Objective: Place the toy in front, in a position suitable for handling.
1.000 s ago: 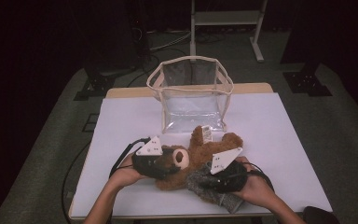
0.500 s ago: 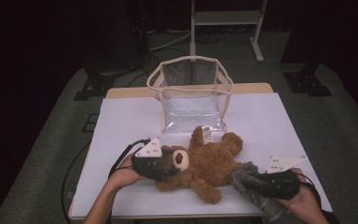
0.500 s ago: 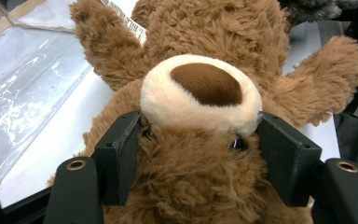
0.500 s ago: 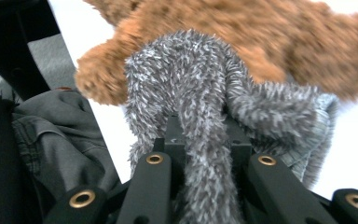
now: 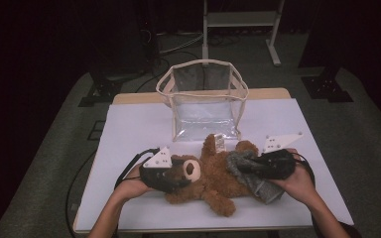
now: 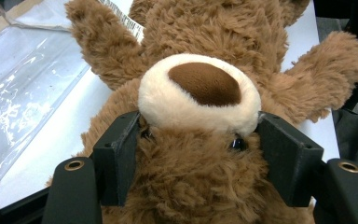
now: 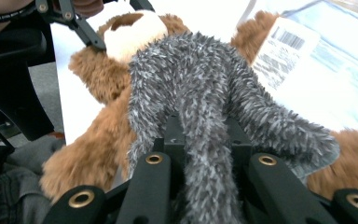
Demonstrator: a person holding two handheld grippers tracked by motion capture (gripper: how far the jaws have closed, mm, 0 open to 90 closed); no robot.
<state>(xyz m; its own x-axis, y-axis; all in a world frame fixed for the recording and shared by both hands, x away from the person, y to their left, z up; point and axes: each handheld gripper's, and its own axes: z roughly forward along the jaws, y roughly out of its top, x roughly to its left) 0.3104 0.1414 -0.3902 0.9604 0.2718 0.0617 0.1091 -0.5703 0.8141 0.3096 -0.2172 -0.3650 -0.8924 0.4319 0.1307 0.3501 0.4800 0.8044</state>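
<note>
Left tool (image 6: 200, 154) pins the teddy bear's (image 5: 213, 181) head on the tabletop (image 5: 139, 124); right tool (image 7: 205, 140), pinched tight on the grey cloth (image 7: 191, 79), should drape it evenly across the belly.

- A brown plush teddy bear (image 5: 213, 178) lies on the white table (image 5: 129, 129), just in front of the clear plastic bag (image 5: 203, 101).
- A grey fuzzy cloth (image 5: 250, 171) lies over the bear's right side.
</note>
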